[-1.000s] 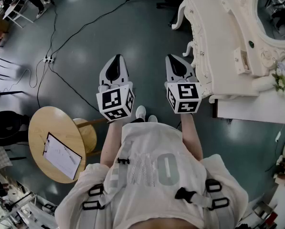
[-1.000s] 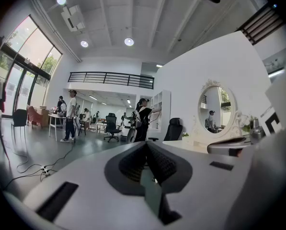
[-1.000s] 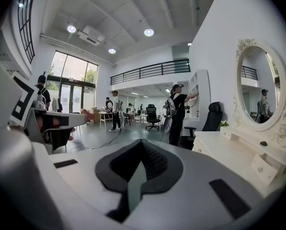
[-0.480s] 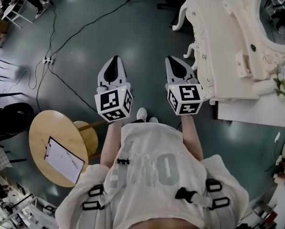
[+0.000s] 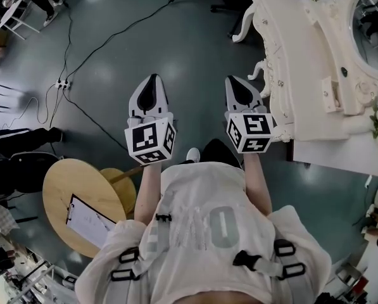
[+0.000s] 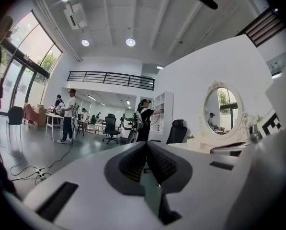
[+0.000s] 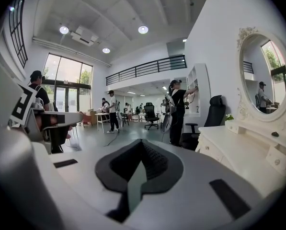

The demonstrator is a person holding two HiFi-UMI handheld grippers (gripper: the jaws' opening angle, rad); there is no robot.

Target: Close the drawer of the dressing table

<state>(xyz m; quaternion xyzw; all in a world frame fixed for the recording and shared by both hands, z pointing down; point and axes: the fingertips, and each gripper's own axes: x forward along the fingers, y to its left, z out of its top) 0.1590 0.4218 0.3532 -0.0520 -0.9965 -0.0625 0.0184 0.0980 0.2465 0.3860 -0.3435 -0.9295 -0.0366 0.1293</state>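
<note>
The cream dressing table (image 5: 302,56) stands at the right of the head view, with an oval mirror (image 5: 373,24) on it. A small drawer (image 5: 331,95) juts out from the tier under the mirror. The right gripper view shows this drawer (image 7: 280,160) and its knob at the lower right. My left gripper (image 5: 152,81) and right gripper (image 5: 237,81) are held side by side over the floor, left of the table and apart from it. Both are shut with nothing between the jaws, as the left gripper (image 6: 145,145) and right gripper (image 7: 142,143) views show.
A round wooden table (image 5: 62,182) with a clipboard (image 5: 90,223) stands at my lower left. Cables and a power strip (image 5: 63,81) lie on the floor ahead. A black office chair (image 7: 213,110) and a standing person (image 7: 176,109) are beyond the dressing table's far end.
The floor and round table have slid down and the dressing table rightward in the head view, as I step forward. Both grippers stay shut and side by side.
</note>
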